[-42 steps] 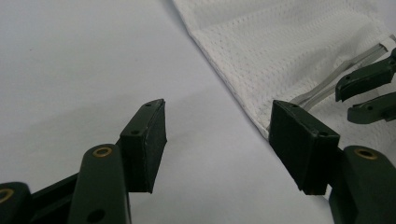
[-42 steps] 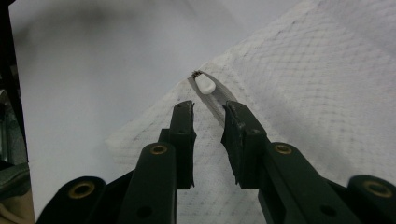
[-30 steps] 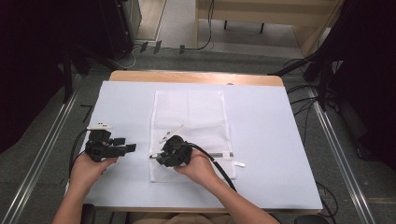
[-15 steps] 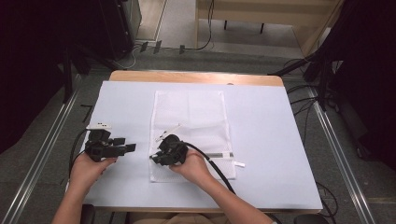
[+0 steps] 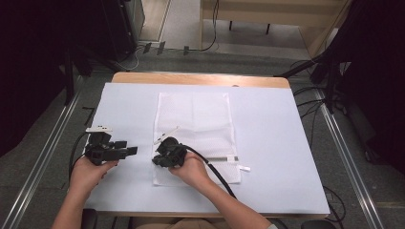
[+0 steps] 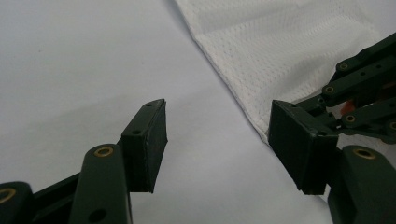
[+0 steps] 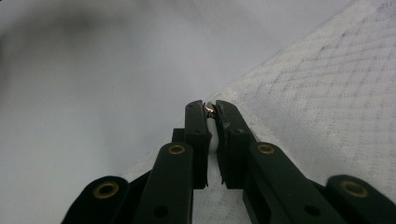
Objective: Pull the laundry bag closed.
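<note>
Two grippers flank the left edge of the white mesh laundry bag [image 5: 196, 136], its long axis running away from the person. The right gripper [image 7: 211, 112] – jaws just closing – pinches its small zipper pull [image 7: 209, 110]; the left gripper [image 6: 217, 140] gapes beside it, empty.

Looks like a lab or recording studio: worktop [image 5: 286, 143] under a white sheet, ringed by metal rails [image 5: 40, 157], black curtains [image 5: 33, 62] at both sides, cables [image 5: 210, 33] trailing over grey carpet [image 5: 248, 67], stand legs [image 5: 329, 71] nearby.
</note>
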The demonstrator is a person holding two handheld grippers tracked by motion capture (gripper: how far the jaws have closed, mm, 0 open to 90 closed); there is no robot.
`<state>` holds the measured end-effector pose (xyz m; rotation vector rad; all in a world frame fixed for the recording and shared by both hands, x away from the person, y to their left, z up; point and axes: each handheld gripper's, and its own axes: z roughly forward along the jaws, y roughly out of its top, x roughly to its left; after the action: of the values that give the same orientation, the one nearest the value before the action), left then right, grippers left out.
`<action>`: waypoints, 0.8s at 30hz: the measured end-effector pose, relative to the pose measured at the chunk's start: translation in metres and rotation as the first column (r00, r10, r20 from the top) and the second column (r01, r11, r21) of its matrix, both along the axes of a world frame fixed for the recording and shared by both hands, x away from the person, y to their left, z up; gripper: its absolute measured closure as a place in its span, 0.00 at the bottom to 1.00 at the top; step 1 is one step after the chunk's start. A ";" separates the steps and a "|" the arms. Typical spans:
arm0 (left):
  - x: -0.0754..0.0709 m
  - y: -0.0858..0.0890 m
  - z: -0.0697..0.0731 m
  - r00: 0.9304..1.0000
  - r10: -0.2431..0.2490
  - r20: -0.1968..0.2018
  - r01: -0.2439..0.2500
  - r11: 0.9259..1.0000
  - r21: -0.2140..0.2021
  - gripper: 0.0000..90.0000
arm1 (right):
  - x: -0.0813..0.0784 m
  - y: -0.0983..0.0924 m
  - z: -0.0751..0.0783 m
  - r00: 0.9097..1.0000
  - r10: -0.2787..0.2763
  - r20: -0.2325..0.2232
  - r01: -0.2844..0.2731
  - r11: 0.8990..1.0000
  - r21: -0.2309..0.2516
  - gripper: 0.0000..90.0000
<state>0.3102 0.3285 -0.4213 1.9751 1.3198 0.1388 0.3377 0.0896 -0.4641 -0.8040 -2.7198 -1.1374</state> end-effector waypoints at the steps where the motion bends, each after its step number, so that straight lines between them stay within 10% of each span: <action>1: 0.000 0.000 0.000 1.000 -0.002 -0.003 0.002 1.000 -0.005 0.43 | 0.000 0.000 0.000 1.000 0.001 0.003 -0.001 1.000 -0.001 0.95; 24: -0.007 -0.022 0.001 0.990 -0.139 0.001 0.139 0.990 -0.004 0.46 | 0.005 -0.010 0.035 0.994 0.020 0.104 -0.022 0.999 0.024 0.97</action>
<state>0.3031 0.3067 -0.4204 2.0561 1.1759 0.0696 0.3426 0.0798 -0.4290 -0.7308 -2.7835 -1.2402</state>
